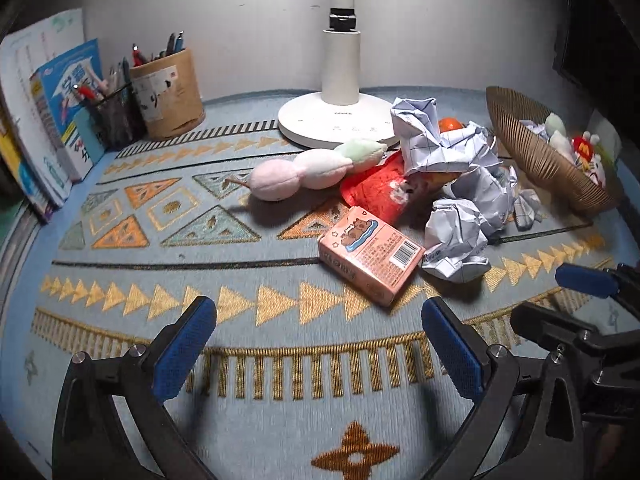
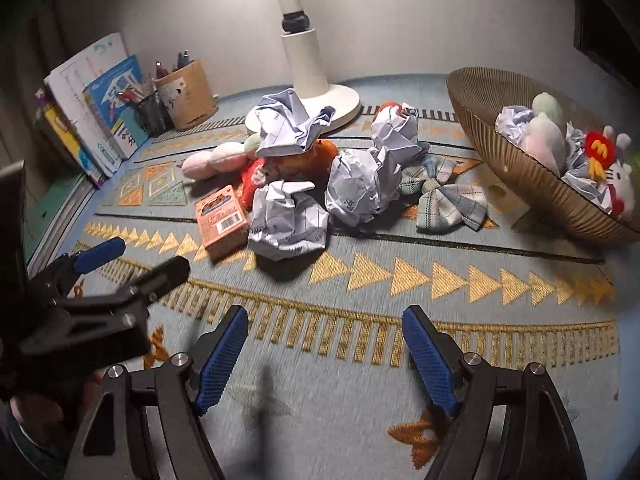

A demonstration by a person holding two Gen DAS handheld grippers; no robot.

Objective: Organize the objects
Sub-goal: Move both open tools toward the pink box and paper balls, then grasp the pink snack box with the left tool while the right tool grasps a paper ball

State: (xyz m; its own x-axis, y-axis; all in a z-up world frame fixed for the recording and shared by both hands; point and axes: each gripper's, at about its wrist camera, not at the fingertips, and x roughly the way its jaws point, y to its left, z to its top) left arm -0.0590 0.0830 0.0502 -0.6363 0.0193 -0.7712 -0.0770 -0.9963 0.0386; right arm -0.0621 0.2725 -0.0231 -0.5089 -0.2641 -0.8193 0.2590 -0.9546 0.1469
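A heap of clutter lies mid-mat: a pink carton point(image 1: 370, 258) point(image 2: 221, 220), crumpled paper balls point(image 1: 456, 244) point(image 2: 288, 222), a pink-white-green plush point(image 1: 308, 170) point(image 2: 218, 158), a red packet point(image 1: 376, 190) and a plaid bow point(image 2: 446, 196). A ribbed brown basket point(image 1: 532, 152) point(image 2: 516, 160) at the right holds paper balls and plush toys. My left gripper point(image 1: 318, 328) point(image 2: 132, 258) hovers open over the mat just short of the carton, nothing between its blue pads. My right gripper point(image 2: 326, 330) also stands open and empty, nearer than the paper balls; one of its fingers point(image 1: 586, 280) shows in the left wrist view.
A white lamp base point(image 1: 336, 120) point(image 2: 308, 108) stands at the back by the wall. A cardboard pen pot point(image 1: 168, 92) point(image 2: 188, 94), a mesh pen holder point(image 1: 116, 114) and upright books point(image 1: 56, 116) point(image 2: 96, 120) fill the back left corner. The patterned mat point(image 1: 280, 400) covers the desk.
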